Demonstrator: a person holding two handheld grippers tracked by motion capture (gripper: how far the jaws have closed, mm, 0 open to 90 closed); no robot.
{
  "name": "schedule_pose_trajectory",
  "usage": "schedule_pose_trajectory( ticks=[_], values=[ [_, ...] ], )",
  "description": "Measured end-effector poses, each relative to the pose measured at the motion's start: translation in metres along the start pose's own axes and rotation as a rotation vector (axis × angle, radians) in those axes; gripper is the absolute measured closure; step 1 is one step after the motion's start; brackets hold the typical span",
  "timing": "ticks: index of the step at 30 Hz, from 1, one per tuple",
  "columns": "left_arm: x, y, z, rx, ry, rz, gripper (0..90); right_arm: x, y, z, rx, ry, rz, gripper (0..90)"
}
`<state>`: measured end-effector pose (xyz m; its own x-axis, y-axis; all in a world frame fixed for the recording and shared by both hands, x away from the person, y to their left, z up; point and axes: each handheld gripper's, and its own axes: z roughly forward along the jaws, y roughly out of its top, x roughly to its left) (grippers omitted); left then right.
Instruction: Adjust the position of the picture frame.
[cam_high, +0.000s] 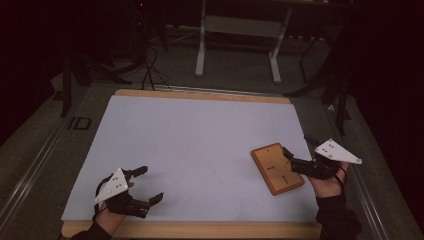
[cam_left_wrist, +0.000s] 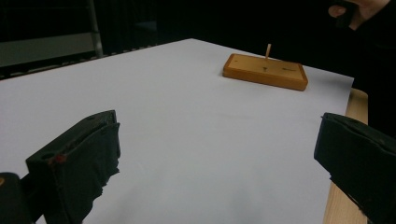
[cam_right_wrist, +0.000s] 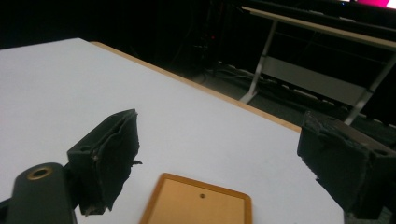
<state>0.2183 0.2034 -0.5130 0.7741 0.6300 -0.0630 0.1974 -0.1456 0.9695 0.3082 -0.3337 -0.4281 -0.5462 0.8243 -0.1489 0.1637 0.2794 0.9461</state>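
Though flat, wooden block (cam_high: 277, 168) bears peg (cam_left_wrist: 268, 51).

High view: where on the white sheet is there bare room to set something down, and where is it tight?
The sheet is bare from the far edge to the near one, left of the wooden block. The left claw hangs open over the near-left corner. The one tight spot is near right, where the open right claw hangs over the block.
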Motion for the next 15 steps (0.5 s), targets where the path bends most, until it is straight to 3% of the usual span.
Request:
schedule_pose_trajectory(
  ticks=[7, 10, 15],
  values=[
    [-0.001, 0.000, 0.001, 0.005, -0.006, 0.005, 0.7, -0.021, -0.013, 0.016, 0.065, -0.004, 0.058, 14.5],
    [0.000, 0.000, 0.001, 0.006, -0.003, 0.005, 0.6, -0.027, -0.023, 0.022, 0.089, 0.004, 0.094, 14.6],
    [0.000, 0.000, 0.002, 0.011, -0.006, 0.002, 0.7, -0.030, -0.037, 0.029, 0.134, 0.015, 0.112, 19.2]
  ],
)
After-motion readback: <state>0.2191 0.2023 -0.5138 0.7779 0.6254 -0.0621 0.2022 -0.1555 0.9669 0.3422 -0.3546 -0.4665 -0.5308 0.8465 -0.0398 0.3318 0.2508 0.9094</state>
